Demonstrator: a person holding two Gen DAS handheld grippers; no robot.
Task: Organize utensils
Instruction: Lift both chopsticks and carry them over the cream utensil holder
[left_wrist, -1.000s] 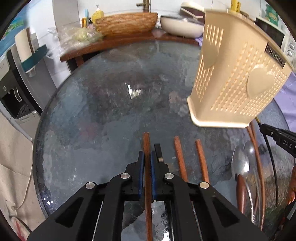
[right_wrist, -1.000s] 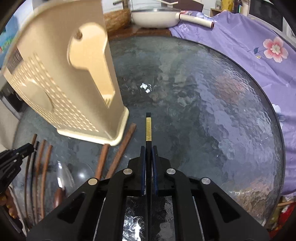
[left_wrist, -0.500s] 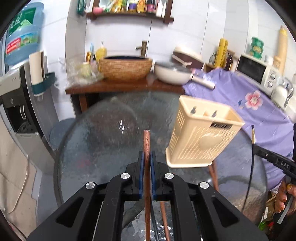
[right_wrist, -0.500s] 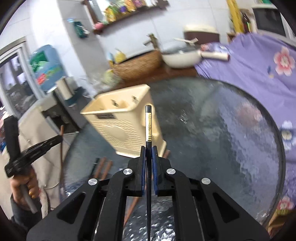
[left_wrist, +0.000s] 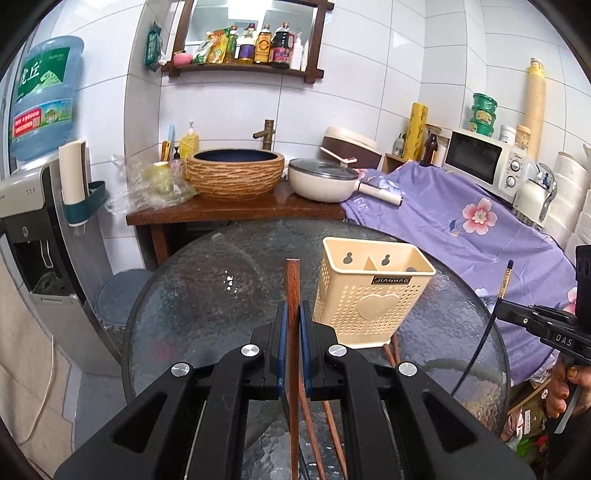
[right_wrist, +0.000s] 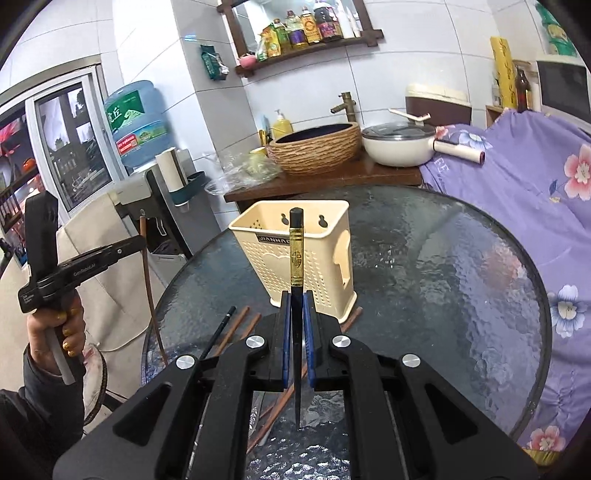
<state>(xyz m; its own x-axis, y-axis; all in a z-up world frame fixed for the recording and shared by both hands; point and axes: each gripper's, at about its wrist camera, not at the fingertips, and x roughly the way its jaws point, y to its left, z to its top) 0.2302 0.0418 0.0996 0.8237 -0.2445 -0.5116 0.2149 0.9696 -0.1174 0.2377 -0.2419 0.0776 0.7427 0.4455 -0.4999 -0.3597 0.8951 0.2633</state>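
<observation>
A cream perforated utensil holder (left_wrist: 369, 295) stands upright on the round glass tabletop (left_wrist: 207, 302), with a divider splitting it into two compartments; what lies inside cannot be made out from here. Behind the tabletop, a woven basin (left_wrist: 235, 175) and a white lidded pan (left_wrist: 321, 179) sit on a wooden counter.

Two sets of tongs are in view, each closed on one chopstick. The left tongs (left_wrist: 293, 332) clamp a brown wooden chopstick (left_wrist: 293, 291) between their blue pads, its blunt end sticking up past the fingertips, just left of the holder. The right tongs (right_wrist: 296, 332) clamp a black chopstick (right_wrist: 296, 258) with a gold band, its end rising in front of the holder's near face.

On the tabletop, in the right wrist view, two brown chopsticks (right_wrist: 236, 328) and one black chopstick (right_wrist: 221, 330) lie side by side left of the holder, apart from both tongs, and another brown chopstick (right_wrist: 352, 315) pokes out at the holder's base.
</observation>
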